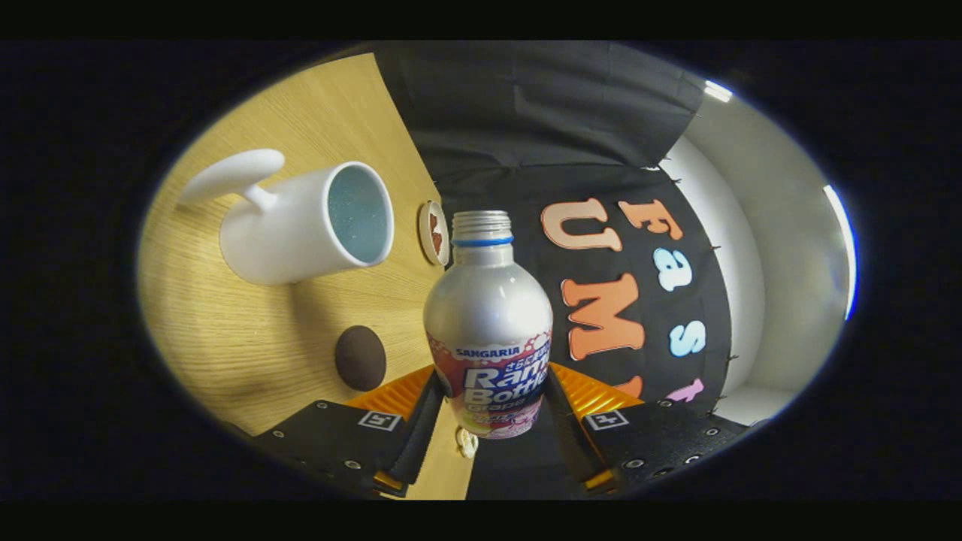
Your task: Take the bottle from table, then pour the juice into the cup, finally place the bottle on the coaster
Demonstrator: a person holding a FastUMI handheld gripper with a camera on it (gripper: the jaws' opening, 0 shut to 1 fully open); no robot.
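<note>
The wooden worktop (225, 338) appears tilted, since the gripper is rolled for pouring. On it stands the white cup (301, 225), its open mouth near the bottle's neck, with the round coaster (434, 233) just beyond. A dark brown disc (360, 358) lies nearer the fingers. The bottle (488, 315) is clamped between the 2 fingers (421, 421) at its labelled lower body. Smooth metal looks slippery and stiff, probably light; that wide lower body seems the safest hold. Its cap is off.
</note>
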